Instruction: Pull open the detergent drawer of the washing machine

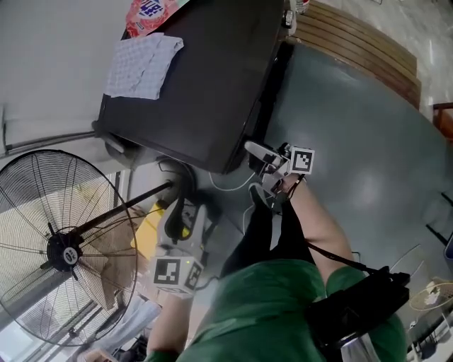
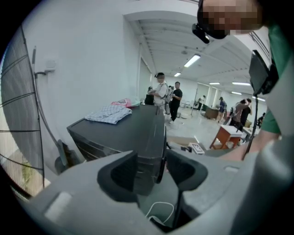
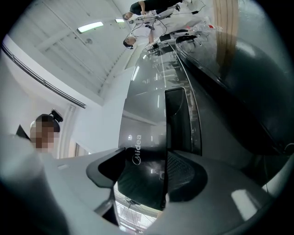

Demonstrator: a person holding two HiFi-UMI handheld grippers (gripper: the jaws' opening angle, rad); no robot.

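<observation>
The dark washing machine (image 1: 205,78) stands at the top of the head view, and my right gripper (image 1: 256,170) is at its upper front corner. In the right gripper view, the glossy detergent drawer front (image 3: 142,170) with its white logo fills the gap between the jaws of my right gripper (image 3: 147,176). One finger lies at the drawer's top edge and the textured pad (image 3: 183,176) sits tucked past its lower edge. My left gripper (image 1: 187,212) hangs lower, beside the machine (image 2: 133,133). Its jaws (image 2: 151,172) are open and hold nothing.
A checked cloth (image 1: 141,63) and a red packet (image 1: 150,13) lie on the machine's top. A big floor fan (image 1: 64,247) stands at the left. A white cable (image 1: 226,185) loops on the floor. People (image 2: 167,98) stand far behind, near an orange table (image 2: 225,137).
</observation>
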